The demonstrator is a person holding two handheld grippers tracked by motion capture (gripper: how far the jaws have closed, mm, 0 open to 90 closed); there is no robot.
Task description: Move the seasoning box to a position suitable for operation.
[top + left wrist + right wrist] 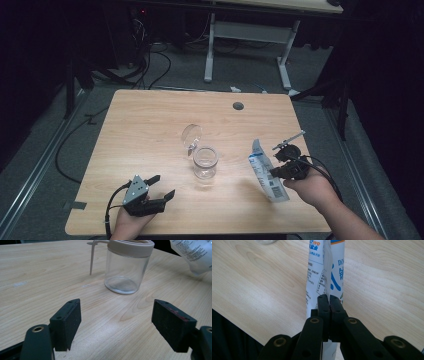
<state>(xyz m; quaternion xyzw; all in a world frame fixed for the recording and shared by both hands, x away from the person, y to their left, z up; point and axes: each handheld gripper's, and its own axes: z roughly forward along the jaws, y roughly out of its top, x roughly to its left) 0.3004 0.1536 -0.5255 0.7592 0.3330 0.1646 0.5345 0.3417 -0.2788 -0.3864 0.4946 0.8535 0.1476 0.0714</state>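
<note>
A clear glass jar [205,162] [126,272] with a beige rim stands near the middle of the wooden table [150,125], its hinged lid [192,135] flipped back. To the jar's right, my right gripper [273,172] [328,298] is shut on a white and blue printed pouch [266,172] [325,272], pinching it along its edge above the table. The pouch's lower end [193,253] hangs at the top right of the left gripper view. My left gripper [165,186] [116,322] stays open near the front left edge, jaws wide apart and pointed at the jar, nothing between them.
A round grey grommet [238,106] sits in the table's far side. Beyond the table stand a white desk frame [247,35] and loose cables [150,60] on the dark floor. Bare wood lies between the left gripper and the jar.
</note>
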